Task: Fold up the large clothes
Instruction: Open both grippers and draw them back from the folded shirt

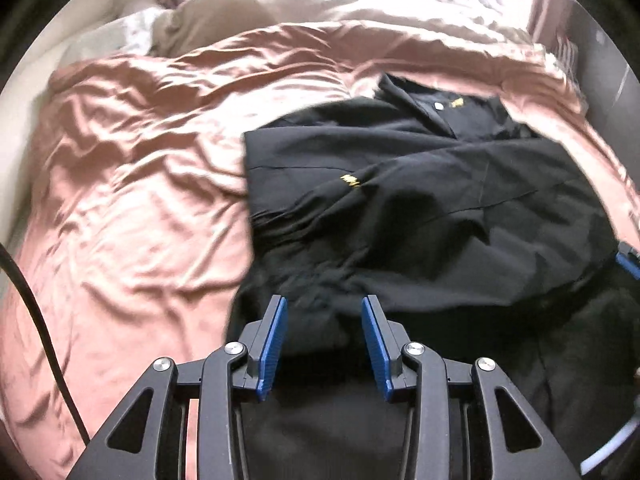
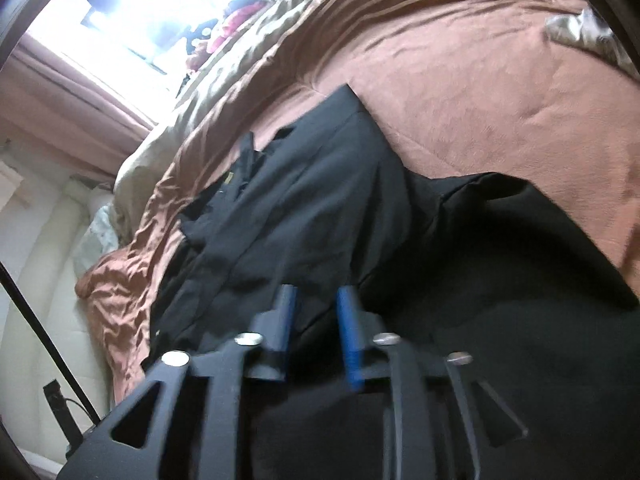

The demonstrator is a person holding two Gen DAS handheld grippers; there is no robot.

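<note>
A: Where's the garment?

B: The black shirt (image 1: 420,208) lies on the pink bedspread (image 1: 140,200), toward the near right part of the bed. It's partly folded: one panel is laid across the chest, giving a straight edge on the left. The collar sits at the far end. Two small yellow marks show, one near the collar, one on the folded panel.

A: Left gripper?

B: The left gripper (image 1: 324,340) hangs over the shirt's near hem, tilted downward. The blue pads (image 1: 274,344) stand partly apart with a clear gap. Only the dark cloth below shows through that gap; nothing is pinched.

A: Right one?

B: The right gripper (image 2: 316,320) is over the near edge of the same shirt (image 2: 320,184). The view is blurred. Its blue fingers (image 2: 348,340) are apart by a narrow gap, and I see no cloth caught between them. From the left wrist view, a blue tip of it peeks in at the right edge, beside the shirt.

A: Anything else on the bed?

B: A beige cover (image 1: 248,12) is bunched at the far side. Pink curtains (image 2: 60,92) frame a bright window (image 2: 132,8), with a heap of coloured items along the sill side that I can't make out. A dark cable (image 1: 36,320) runs down the left edge.

A: Shirt touching the beige cover?

B: No, well apart; pink bedspread (image 2: 480,80) lies between them.
</note>
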